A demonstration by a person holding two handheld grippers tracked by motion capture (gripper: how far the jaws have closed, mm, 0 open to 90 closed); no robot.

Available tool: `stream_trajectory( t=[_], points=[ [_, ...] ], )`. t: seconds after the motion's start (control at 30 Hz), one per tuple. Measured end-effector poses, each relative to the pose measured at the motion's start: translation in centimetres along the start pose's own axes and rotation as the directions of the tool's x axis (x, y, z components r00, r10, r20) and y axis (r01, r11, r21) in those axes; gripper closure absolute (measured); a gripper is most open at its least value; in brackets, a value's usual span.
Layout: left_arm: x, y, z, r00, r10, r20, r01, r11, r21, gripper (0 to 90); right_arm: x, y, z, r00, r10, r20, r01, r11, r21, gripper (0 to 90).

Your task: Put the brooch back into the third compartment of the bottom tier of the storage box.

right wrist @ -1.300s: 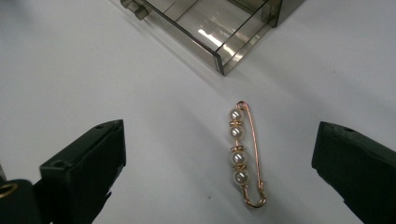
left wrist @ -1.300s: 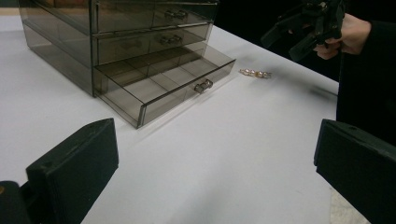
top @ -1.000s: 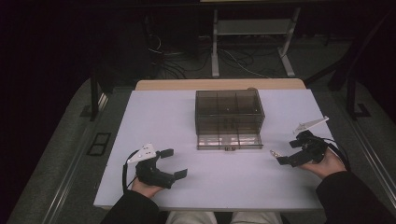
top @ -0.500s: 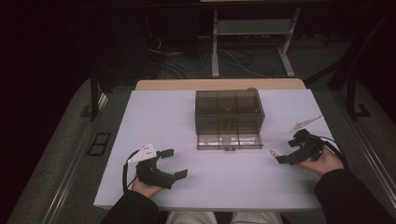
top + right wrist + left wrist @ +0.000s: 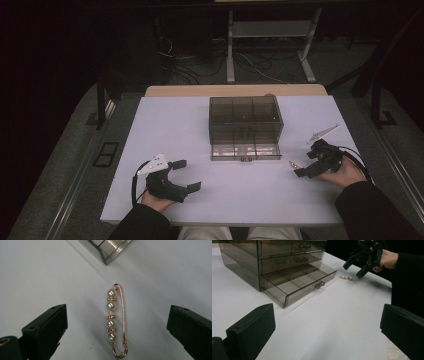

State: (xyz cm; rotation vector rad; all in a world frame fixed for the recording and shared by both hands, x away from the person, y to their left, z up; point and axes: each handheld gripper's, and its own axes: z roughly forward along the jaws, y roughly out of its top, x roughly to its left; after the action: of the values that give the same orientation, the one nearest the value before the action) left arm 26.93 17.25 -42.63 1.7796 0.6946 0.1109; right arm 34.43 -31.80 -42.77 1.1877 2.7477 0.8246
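Dim room, dark surround from 9 to 3 o'clock, table (image 5: 170,130) evenly lit from above, soft shadows, glare on box (image 5: 110,247) corner at 12 o'clock, near jaws blurred.

I see a dim room: grey floor (image 5: 60,165), tangled cables (image 5: 175,60), metal stand legs (image 5: 270,50) behind the white table (image 5: 170,125).

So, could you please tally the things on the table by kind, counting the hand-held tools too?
Drawer box: 1, smoky clear plastic, bottom drawer pulled open
Pearl pin: 1, gold with 4 pearls, lying on the table
Tools: 2, left tool and right tool, both open
Total: 4
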Motion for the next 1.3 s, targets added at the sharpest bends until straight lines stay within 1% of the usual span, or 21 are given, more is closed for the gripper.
stream_trajectory(
  t=[0.03, 0.1, 0.2, 0.27, 0.3, 0.43, 0.6, 0.93, 1.3],
  points=[
    [-0.02, 0.00, 0.01, 1.0000, -0.001, 0.001, 0.001, 1.0000, 0.000, 0.0, 0.01, -0.01, 0.00, 0.9999, -0.008, -0.009, 0.008, 1.000, 0.000, 13.7],
    [-0.03, 0.00, 0.02, 1.0000, 0.000, 0.001, 0.000, 1.0000, 0.000, 0.0, 0.07, 0.01, 0.05, 0.9999, -0.010, -0.006, 0.010, 1.000, 0.003, 13.9],
    [-0.02, 0.00, 0.01, 1.0000, 0.002, 0.001, -0.002, 1.0000, 0.003, 0.0, 0.12, 0.04, 0.14, 0.9998, -0.017, -0.007, 0.017, 1.000, 0.013, 17.2],
    [-0.02, 0.00, 0.01, 1.0000, 0.002, 0.002, -0.002, 1.0000, 0.004, 0.0, 0.18, 0.02, 0.18, 0.9995, -0.031, -0.005, 0.031, 0.999, 0.019, 22.7],
    [-0.03, 0.00, 0.02, 1.0000, 0.003, 0.002, -0.003, 1.0000, 0.004, 0.0, 0.18, 0.02, 0.18, 0.9995, -0.031, -0.005, 0.031, 0.999, 0.019, 22.7],
    [-0.02, -0.01, 0.02, 1.0000, 0.002, 0.001, -0.002, 1.0000, 0.004, 0.0, 0.35, 0.03, 0.19, 0.9988, -0.049, 0.000, 0.049, 0.999, 0.023, 29.1],
    [-0.03, -0.01, 0.04, 1.0000, 0.004, 0.002, -0.004, 1.0000, 0.005, 0.0, 0.45, -0.01, 0.22, 0.9977, -0.067, 0.011, 0.067, 0.997, 0.029, 34.8],
    [-0.02, -0.02, 0.05, 1.0000, 0.005, 0.002, -0.005, 1.0000, 0.005, 0.0, 0.63, -0.05, 0.28, 0.9959, -0.088, 0.022, 0.087, 0.995, 0.040, 46.6],
    [-0.03, -0.02, 0.05, 1.0000, 0.004, 0.003, -0.004, 1.0000, 0.004, 0.0, 0.72, -0.12, 0.32, 0.9934, -0.104, 0.048, 0.101, 0.993, 0.054, 61.3]
  ],
)
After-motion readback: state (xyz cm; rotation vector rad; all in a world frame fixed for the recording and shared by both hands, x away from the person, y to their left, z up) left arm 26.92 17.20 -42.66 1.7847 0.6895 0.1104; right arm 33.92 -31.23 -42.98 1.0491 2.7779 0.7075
